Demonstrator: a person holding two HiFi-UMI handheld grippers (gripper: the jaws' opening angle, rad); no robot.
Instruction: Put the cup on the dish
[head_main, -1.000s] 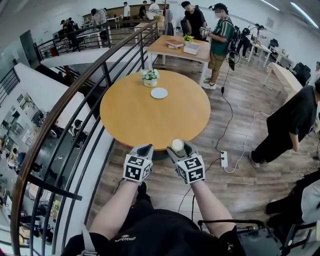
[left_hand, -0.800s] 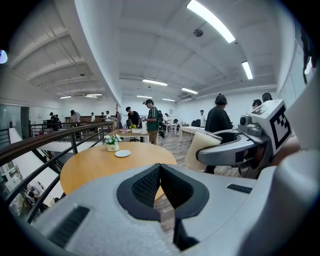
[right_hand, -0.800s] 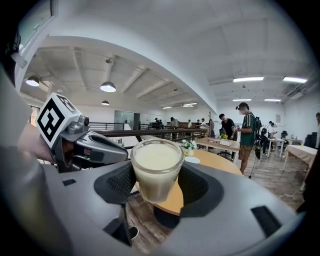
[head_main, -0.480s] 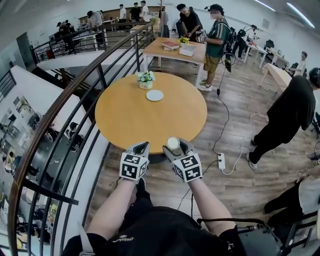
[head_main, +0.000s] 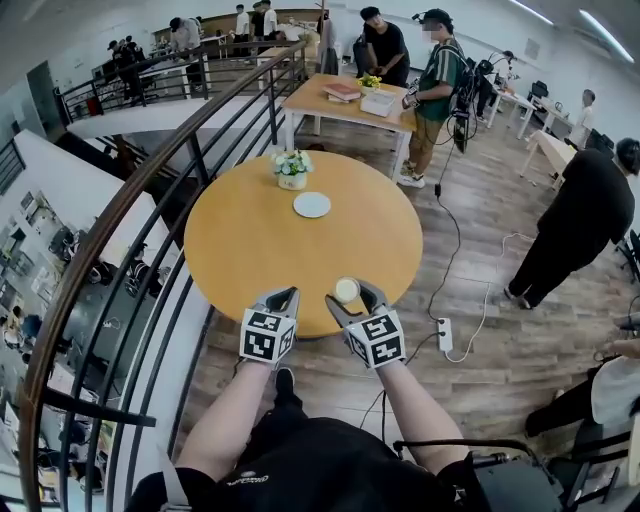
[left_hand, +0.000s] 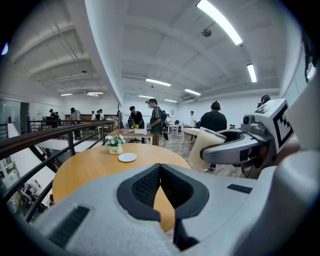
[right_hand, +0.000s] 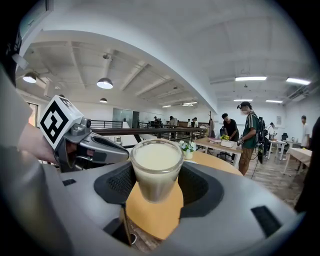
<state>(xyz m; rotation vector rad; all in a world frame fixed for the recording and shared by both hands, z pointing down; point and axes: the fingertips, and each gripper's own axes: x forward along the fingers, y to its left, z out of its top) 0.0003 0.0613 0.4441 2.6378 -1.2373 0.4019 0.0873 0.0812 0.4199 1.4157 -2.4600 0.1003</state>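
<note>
A glass cup (head_main: 347, 290) of cream-coloured liquid sits upright between the fingers of my right gripper (head_main: 350, 294), which is shut on it just above the near edge of the round wooden table (head_main: 250, 245). In the right gripper view the cup (right_hand: 156, 167) fills the middle, pads pressed on both sides. The white dish (head_main: 312, 205) lies empty at the table's far side, next to a small flower pot (head_main: 292, 168). My left gripper (head_main: 288, 296) hovers beside the right one, shut and empty; its view shows the dish (left_hand: 127, 157) far ahead.
A black metal railing (head_main: 150, 230) curves along the left of the table, with a drop behind it. A power strip (head_main: 445, 335) and its cable lie on the wooden floor to the right. People stand around a second table (head_main: 350, 100) beyond.
Both grippers, the cup still held, have come forward from off the table's near edge to over it. The dish now looks slightly nearer.
</note>
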